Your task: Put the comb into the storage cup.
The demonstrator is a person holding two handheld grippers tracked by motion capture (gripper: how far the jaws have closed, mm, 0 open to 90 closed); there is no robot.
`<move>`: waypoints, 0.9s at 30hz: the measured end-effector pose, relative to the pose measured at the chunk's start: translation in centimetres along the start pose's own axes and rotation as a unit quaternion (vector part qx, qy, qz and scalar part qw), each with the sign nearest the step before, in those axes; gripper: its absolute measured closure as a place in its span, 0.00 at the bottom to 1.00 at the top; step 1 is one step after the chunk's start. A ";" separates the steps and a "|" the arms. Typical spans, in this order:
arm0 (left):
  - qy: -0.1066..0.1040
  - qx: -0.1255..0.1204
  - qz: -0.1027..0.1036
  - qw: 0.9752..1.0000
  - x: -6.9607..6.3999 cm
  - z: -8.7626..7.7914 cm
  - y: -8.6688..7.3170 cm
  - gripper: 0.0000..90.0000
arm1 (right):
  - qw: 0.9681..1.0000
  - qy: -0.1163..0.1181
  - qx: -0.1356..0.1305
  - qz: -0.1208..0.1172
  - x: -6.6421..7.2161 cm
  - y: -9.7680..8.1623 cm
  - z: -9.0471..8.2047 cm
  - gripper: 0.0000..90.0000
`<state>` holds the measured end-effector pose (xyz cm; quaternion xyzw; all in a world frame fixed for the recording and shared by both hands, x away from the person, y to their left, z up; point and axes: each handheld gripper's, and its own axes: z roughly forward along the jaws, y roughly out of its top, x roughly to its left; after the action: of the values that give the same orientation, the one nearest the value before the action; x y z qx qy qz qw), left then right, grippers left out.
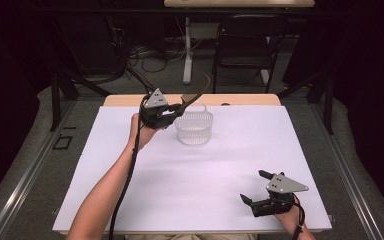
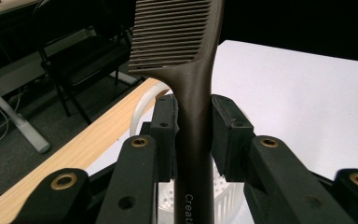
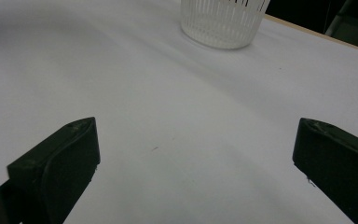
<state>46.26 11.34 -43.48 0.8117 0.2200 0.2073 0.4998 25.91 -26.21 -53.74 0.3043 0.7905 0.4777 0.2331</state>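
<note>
High view puts the left gripper point(image 1: 172, 111) at the basket's point(image 1: 194, 128) nine o'clock rim, clamped on the handle of a dark comb point(image 1: 190, 98) whose long axis runs up toward one o'clock, crossing above the basket's near-left edge. From the left gripper view the comb point(image 2: 193, 93) stands upright between the two pads, teeth end high, and the white basket point(image 2: 223, 196) sits directly below the jaws, so the drop looks short and nearly straight down. The right gripper point(image 1: 257, 187) rests at five o'clock on the white table cover point(image 1: 205, 190), jaws wide and holding nothing, well apart from the basket. Beyond the table's wooden far edge stand a folding chair point(image 1: 245, 45) and loose cables on the floor.
</note>
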 end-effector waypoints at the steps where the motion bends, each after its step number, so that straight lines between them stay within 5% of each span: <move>1: 0.001 -0.002 0.000 1.000 0.0 0.1 0.0 0.80 | 1.000 0.000 -0.001 0.000 0.0 0.0 0.0 0.00; 27: -0.008 -0.026 0.018 0.999 -0.1 2.2 0.4 0.80 | 1.000 0.002 0.004 0.000 0.0 0.0 0.1 0.00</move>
<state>47.48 9.56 -44.03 0.8037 0.1958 0.2155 0.5189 25.97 -26.17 -53.82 0.3044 0.7929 0.4752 0.2300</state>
